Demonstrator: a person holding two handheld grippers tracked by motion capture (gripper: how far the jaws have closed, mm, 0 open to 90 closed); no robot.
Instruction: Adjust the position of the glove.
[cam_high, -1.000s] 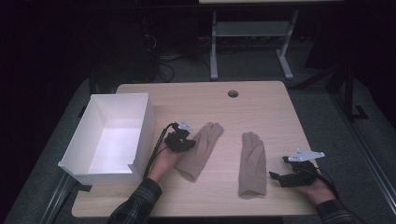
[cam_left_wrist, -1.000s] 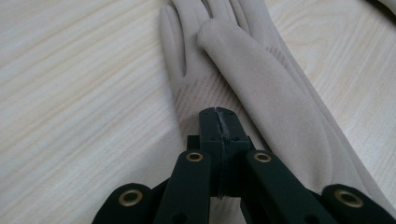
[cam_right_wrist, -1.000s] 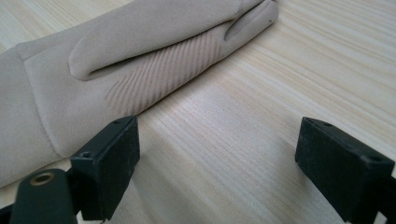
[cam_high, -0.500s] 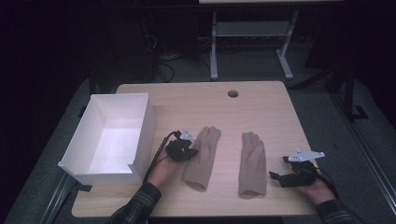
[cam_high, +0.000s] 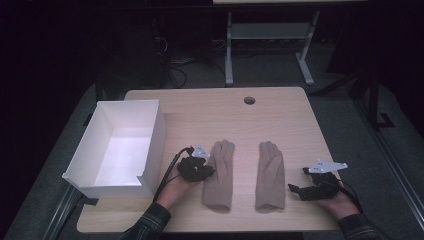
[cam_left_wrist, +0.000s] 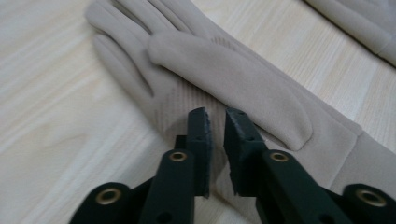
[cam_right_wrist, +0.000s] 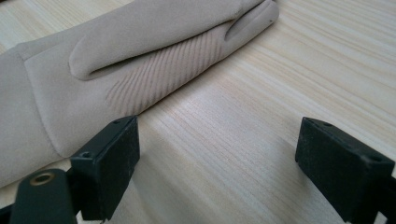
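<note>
Gloves lie side by side mid-table. Left gripper (cam_left_wrist: 215, 119), jaws just parting to a slit with nothing pinched, sits at the left glove (cam_high: 220, 172); right gripper (cam_right_wrist: 219, 154) gapes beside the right glove (cam_high: 270, 172). Pinch near the cuff, probably. No readable labels.
</note>
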